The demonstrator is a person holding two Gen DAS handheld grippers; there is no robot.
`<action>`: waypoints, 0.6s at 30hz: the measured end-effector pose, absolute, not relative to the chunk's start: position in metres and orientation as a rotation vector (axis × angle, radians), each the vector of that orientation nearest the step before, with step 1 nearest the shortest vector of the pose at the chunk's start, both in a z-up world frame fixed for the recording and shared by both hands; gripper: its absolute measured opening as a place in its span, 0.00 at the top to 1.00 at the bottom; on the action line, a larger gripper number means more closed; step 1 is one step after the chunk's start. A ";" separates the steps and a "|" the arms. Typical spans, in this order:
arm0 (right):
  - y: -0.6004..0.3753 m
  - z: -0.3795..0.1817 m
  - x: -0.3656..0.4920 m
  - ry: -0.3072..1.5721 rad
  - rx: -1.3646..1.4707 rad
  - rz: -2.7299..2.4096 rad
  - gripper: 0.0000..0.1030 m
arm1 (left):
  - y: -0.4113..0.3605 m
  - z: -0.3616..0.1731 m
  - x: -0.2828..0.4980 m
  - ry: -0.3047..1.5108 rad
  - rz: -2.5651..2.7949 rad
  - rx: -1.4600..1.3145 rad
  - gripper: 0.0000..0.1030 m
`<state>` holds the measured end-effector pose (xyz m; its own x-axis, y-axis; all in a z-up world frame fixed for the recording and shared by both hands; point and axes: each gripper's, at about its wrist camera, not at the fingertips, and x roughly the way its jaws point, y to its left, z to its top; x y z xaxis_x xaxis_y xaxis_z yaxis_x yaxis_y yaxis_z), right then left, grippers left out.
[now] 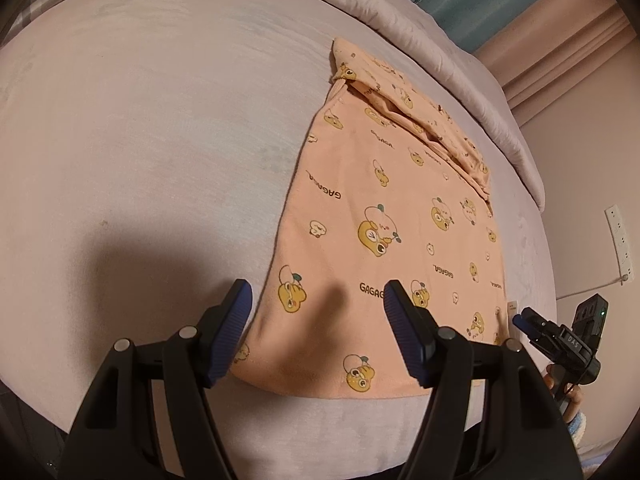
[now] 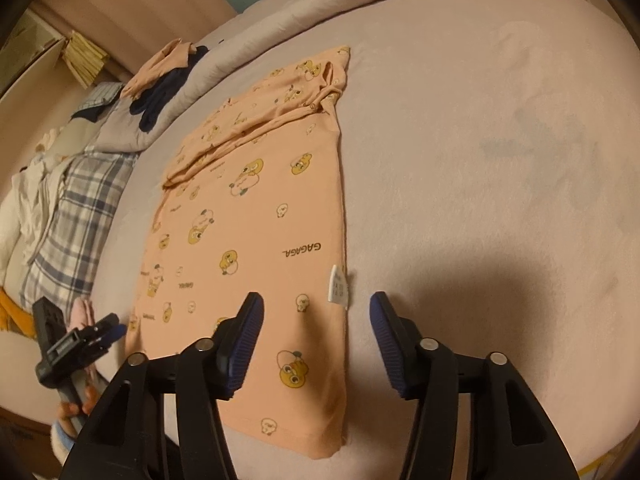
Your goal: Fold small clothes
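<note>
Pale pink bedspread (image 1: 160,140) under both my grippers, and on it, just ahead of my spread, empty left gripper (image 1: 318,328) and spread, empty right gripper (image 2: 316,340), lies the peach cartoon-print shirt (image 1: 380,232), folded lengthwise, sleeve bunched at its far end.

Dim, warm light tints both views pinkish. It comes from behind the cameras, since each tool throws a broad soft shadow forward: the left tool (image 1: 318,320) onto the bed (image 1: 140,140) and the garment (image 1: 384,220) ahead of it, the right tool (image 2: 316,322) likewise. Fisheye distortion bulges the bed; dark vignetting rims the corners. Focus is fair, with no glare.
</note>
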<state>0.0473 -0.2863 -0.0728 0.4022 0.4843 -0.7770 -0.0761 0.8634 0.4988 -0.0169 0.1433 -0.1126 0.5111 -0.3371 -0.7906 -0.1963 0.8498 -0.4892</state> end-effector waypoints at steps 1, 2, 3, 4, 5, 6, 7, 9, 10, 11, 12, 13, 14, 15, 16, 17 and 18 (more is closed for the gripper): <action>-0.286 -0.073 0.047 1.112 0.418 0.364 0.46 | 0.144 -0.113 -0.017 1.047 -0.088 -0.578 0.34; -0.286 -0.074 0.047 1.115 0.415 0.360 0.46 | 0.145 -0.114 -0.017 1.049 -0.087 -0.582 0.34; -0.286 -0.075 0.047 1.121 0.418 0.362 0.46 | 0.146 -0.115 -0.016 1.050 -0.087 -0.587 0.34; -0.287 -0.076 0.047 1.124 0.421 0.363 0.46 | 0.146 -0.115 -0.017 1.052 -0.087 -0.591 0.34; -0.287 -0.077 0.047 1.129 0.421 0.362 0.46 | 0.147 -0.116 -0.017 1.054 -0.087 -0.594 0.34; -0.287 -0.077 0.047 1.132 0.420 0.359 0.46 | 0.148 -0.117 -0.016 1.055 -0.087 -0.597 0.34; -0.287 -0.078 0.047 1.136 0.418 0.357 0.46 | 0.149 -0.117 -0.016 1.057 -0.087 -0.600 0.34; -0.288 -0.079 0.047 1.143 0.417 0.352 0.46 | 0.150 -0.119 -0.017 1.062 -0.088 -0.607 0.34; -0.288 -0.080 0.047 1.146 0.416 0.350 0.46 | 0.150 -0.119 -0.017 1.063 -0.088 -0.609 0.33; -0.289 -0.080 0.046 1.150 0.414 0.349 0.46 | 0.150 -0.120 -0.017 1.064 -0.088 -0.611 0.32; -0.289 -0.081 0.046 1.155 0.412 0.350 0.46 | 0.150 -0.120 -0.017 1.065 -0.089 -0.612 0.32; -0.289 -0.082 0.045 1.159 0.410 0.351 0.46 | 0.150 -0.121 -0.017 1.066 -0.090 -0.613 0.32; -0.289 -0.082 0.045 1.162 0.409 0.353 0.46 | 0.150 -0.121 -0.017 1.067 -0.089 -0.615 0.32; -0.290 -0.082 0.045 1.165 0.408 0.354 0.46 | 0.150 -0.122 -0.016 1.068 -0.089 -0.617 0.31; -0.290 -0.083 0.044 1.167 0.407 0.355 0.46 | 0.150 -0.122 -0.016 1.068 -0.091 -0.620 0.31; -0.290 -0.083 0.044 1.168 0.409 0.358 0.46 | 0.150 -0.123 -0.016 1.068 -0.094 -0.620 0.30; -0.290 -0.083 0.045 1.170 0.410 0.360 0.46 | 0.149 -0.123 -0.015 1.068 -0.095 -0.620 0.30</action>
